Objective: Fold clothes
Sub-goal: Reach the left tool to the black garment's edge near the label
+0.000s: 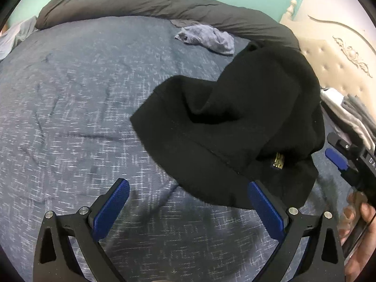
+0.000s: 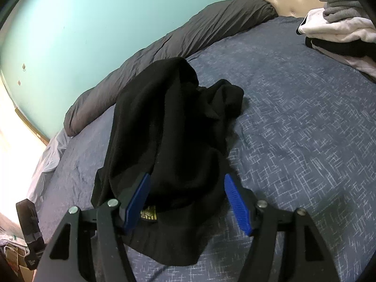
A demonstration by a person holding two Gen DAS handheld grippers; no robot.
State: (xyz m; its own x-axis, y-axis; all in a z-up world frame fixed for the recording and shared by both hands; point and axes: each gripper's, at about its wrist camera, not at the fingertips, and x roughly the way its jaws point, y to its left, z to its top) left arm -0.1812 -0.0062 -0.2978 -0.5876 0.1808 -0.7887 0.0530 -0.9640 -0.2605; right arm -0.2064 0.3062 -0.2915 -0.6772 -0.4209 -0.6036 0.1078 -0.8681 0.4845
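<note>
A black garment (image 1: 235,122) lies bunched on the blue bedspread (image 1: 70,94), with a yellow label (image 1: 278,161) showing near its neck end. My left gripper (image 1: 188,183) is open just short of the garment's near edge, with only bedspread between its blue pads. In the right wrist view the same black garment (image 2: 169,122) runs away from me. My right gripper (image 2: 186,178) straddles its label end (image 2: 148,213) with the jaws apart; the left pad touches cloth and the right pad stands beside it. The right gripper (image 1: 338,157) shows at the right edge, held by a hand (image 1: 359,213).
A rolled grey duvet (image 1: 141,2) runs along the far side against a teal wall (image 2: 70,23). A crumpled blue-grey garment (image 1: 206,38) lies near it. Folded clothes (image 2: 340,23) are stacked by the cream tufted headboard (image 1: 340,54). The bed's edge (image 2: 47,155) falls away at the left.
</note>
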